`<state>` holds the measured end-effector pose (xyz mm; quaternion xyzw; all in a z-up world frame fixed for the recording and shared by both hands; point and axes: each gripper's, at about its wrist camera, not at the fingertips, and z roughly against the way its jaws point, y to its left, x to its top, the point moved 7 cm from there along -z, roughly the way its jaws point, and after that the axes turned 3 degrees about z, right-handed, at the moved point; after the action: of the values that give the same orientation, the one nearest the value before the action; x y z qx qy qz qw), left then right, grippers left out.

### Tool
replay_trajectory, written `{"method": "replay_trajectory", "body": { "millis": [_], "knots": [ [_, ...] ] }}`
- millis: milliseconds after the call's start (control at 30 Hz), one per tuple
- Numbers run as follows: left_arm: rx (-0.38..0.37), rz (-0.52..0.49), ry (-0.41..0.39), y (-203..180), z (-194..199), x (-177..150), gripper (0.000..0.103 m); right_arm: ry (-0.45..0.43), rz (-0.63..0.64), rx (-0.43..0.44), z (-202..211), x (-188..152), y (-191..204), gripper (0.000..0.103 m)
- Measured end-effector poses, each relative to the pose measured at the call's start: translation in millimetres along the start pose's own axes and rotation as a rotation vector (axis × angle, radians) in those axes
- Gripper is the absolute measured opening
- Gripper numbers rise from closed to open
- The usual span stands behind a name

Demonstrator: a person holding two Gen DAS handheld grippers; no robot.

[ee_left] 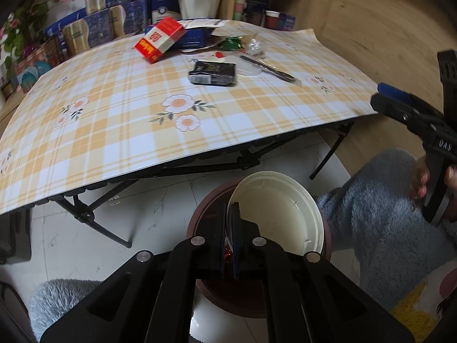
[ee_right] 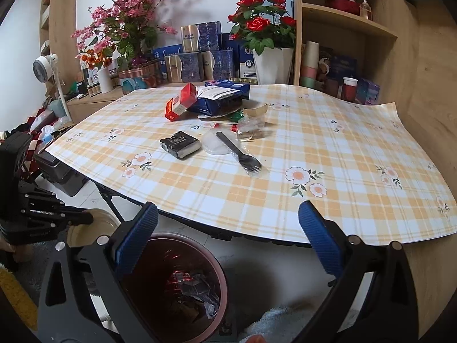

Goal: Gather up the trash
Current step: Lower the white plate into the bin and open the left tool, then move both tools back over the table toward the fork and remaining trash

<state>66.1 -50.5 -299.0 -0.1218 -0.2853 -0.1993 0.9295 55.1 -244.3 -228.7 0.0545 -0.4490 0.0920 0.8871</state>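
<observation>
My left gripper (ee_left: pixel 228 208) is shut on the rim of a white plastic bowl (ee_left: pixel 281 214) and holds it tilted over a dark red trash bin (ee_left: pixel 225 294) on the floor. The bin (ee_right: pixel 182 283) holds crumpled wrappers. My right gripper (ee_right: pixel 228 228) is open and empty above the bin, at the table's front edge. On the checked tablecloth (ee_right: pixel 314 200) lie a black cigarette pack (ee_right: pixel 180 144), a black plastic fork (ee_right: pixel 240 153) on a clear lid (ee_right: pixel 212 144), a red box (ee_right: pixel 181 101), a blue box (ee_right: pixel 222 100) and small wrappers (ee_right: pixel 251 127).
Boxes, potted flowers (ee_right: pixel 262 37) and shelves stand behind the table. The folding table's black legs (ee_left: pixel 94 214) stand on the white tiled floor. A grey fluffy sleeve (ee_left: pixel 380 214) is at the right.
</observation>
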Motion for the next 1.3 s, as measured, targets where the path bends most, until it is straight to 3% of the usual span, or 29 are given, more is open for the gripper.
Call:
{"method": "replay_trajectory", "body": {
  "millis": [267, 433, 500, 633, 700, 800, 1133, 1300],
  "knots": [
    [0.006, -0.002, -0.004, 0, 2, -1, 0.005, -0.002, 0.002, 0.001, 0, 0, 1, 0.097],
    [0.017, 0.015, -0.032, 5, 8, 2, 0.015, 0.001, 0.009, 0.001, 0, 0, 3, 0.097],
    [0.022, 0.023, -0.057, 6, 14, 4, 0.040, 0.002, 0.011, 0.001, 0, 0, 3, 0.097],
    [0.040, 0.033, -0.100, 9, 23, 8, 0.062, -0.001, 0.001, 0.005, 0, 0, 3, 0.097],
    [0.058, 0.040, -0.126, 12, 29, 11, 0.082, 0.000, -0.009, 0.012, -1, 1, 1, 0.097],
    [0.093, 0.064, -0.170, 18, 39, 18, 0.094, 0.004, -0.043, 0.039, -2, 3, -3, 0.097],
    [0.243, 0.255, -0.316, 71, 84, 61, 0.097, -0.048, -0.119, 0.095, 5, 31, -13, 0.097],
    [0.331, 0.268, -0.374, 91, 106, 91, 0.097, -0.033, -0.116, 0.113, 2, 46, -16, 0.097]
  ]
}}
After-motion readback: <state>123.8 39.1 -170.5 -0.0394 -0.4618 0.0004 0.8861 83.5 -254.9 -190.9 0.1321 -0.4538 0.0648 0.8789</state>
